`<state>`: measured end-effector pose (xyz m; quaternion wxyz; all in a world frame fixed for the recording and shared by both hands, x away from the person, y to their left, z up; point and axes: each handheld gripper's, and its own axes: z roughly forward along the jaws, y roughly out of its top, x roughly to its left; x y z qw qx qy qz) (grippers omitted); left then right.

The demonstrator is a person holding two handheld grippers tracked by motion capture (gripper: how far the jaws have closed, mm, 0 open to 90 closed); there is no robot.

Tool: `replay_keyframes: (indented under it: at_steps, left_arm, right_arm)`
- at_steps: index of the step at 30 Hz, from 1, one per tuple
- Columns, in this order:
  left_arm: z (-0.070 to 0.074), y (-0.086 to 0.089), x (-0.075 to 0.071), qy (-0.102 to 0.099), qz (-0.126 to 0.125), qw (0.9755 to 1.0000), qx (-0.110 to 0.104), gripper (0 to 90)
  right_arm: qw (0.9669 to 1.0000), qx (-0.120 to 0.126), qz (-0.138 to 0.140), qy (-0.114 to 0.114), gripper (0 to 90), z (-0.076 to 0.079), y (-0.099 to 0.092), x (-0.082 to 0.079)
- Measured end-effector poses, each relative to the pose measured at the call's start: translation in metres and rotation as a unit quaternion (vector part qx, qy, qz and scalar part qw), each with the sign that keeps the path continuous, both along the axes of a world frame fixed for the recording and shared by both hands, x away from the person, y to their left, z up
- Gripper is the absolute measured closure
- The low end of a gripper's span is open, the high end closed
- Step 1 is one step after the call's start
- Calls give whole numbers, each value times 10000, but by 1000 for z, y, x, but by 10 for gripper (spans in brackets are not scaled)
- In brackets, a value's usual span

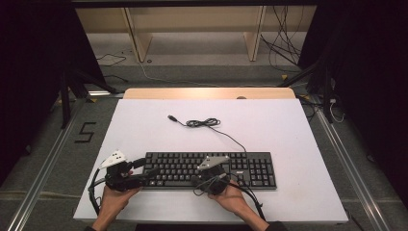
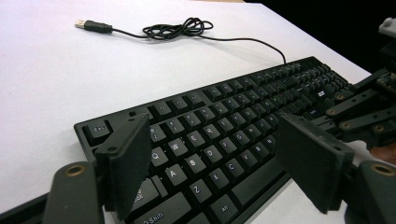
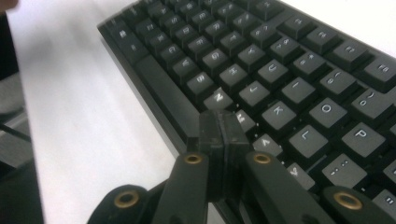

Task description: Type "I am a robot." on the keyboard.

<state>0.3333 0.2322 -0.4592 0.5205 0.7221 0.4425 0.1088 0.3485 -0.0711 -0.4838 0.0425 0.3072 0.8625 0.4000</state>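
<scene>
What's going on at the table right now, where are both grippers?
A person holds a gripper in each hand over a black keyboard on the white table. The right gripper has its jaws shut together with nothing between them, tips just above the keys near M. The left gripper hangs over the keyboard's left end with jaws wide open, gripping nothing. The keyboard's cable lies coiled behind it, plug free on the table.
</scene>
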Motion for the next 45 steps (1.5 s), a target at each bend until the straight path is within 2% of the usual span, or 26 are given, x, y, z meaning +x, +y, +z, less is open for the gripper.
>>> replay_keyframes:
  at_steps: [10, 18, 26, 33, 37, 45]
  left_arm:
    - [-1, 0, 0, 0, 0, 10000, 24, 266]
    - [0, 0, 0, -6, 21, 10000, 19, 266]
    - [-1, 1, 1, -10, 26, 10000, 19, 278]
    - [-1, -1, 2, -5, -9, 10000, 67, 321]
    - [-2, -3, 3, 22, 10, 9999, 148, 394]
    - [-8, -5, 9, 234, 64, 9987, 443, 637]
  right_arm:
    - [10000, 28, -21, -7, 894, 1, 0, -1]
    - [9990, 437, -72, -35, 816, 12, -8, -1]
    - [9980, 607, -127, -113, 690, 20, -16, 0]
    - [9969, 711, -300, -121, 536, 25, -22, 0]
    - [9965, 745, -362, -131, 471, 27, -25, 1]
    - [9956, 804, -427, -217, 423, 31, -31, -1]
